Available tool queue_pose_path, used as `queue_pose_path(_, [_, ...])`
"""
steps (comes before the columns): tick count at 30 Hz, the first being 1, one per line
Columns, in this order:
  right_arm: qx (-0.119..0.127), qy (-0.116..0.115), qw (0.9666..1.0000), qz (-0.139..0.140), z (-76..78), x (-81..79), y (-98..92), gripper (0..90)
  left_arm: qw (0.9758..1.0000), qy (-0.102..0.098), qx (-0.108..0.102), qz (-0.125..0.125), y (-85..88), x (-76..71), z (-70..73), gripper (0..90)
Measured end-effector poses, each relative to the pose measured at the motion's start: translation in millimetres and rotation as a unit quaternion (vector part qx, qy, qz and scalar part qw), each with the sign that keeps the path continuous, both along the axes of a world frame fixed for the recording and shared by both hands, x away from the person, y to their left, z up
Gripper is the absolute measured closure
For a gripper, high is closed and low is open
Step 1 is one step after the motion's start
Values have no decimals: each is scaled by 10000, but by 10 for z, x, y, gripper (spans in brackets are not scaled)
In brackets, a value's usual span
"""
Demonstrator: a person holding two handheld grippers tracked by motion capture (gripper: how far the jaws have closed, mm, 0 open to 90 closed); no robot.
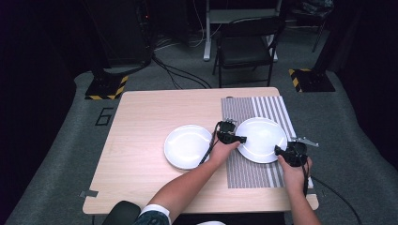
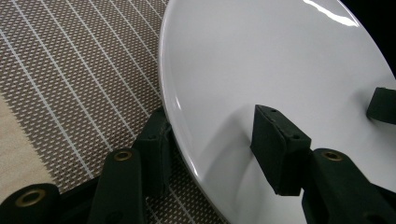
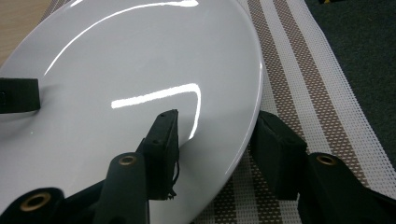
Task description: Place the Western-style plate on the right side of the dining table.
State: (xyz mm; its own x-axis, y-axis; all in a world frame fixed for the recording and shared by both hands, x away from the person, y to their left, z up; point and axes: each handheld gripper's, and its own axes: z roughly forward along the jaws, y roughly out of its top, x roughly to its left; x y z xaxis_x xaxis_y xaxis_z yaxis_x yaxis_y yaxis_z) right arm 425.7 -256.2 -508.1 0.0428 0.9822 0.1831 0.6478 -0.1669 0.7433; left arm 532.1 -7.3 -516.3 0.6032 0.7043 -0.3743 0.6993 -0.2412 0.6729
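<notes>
A white plate point(image 1: 261, 139) lies on the striped placemat point(image 1: 248, 173) at the table's right. My left gripper point(image 1: 236, 138) is at its left rim, open. In the left gripper view one jaw stands outside the rim over the placemat point(image 2: 84, 70), the other over the plate point(image 2: 280, 56), with a wide gap at the gripper point(image 2: 217, 149). My right gripper point(image 1: 280, 151) is at the plate's near right rim, also open point(image 3: 219, 149). It straddles the plate point(image 3: 140, 60) the same way, one jaw on each side of the rim. A second white plate point(image 1: 187, 146) rests on bare wood to the left.
The wooden table point(image 1: 141, 117) has free room at its left and far side. The placemat point(image 3: 299, 74) reaches close to the right edge, with dark carpet beyond. A folding chair point(image 1: 246, 44) stands past the far edge. My forearms come in from the near side.
</notes>
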Motion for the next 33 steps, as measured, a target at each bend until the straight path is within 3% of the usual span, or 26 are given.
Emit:
queue_pose_path(13, [-6, 71, 10000, -39, -22, 30, -16, 518, 9999, -92, 51, 50, -44, 9, -1, 498])
queue_pose_path(33, [-106, 155, 9998, -121, -36, 38, -11, 522, 9988, -284, 383, 102, -124, -31, 19, 484])
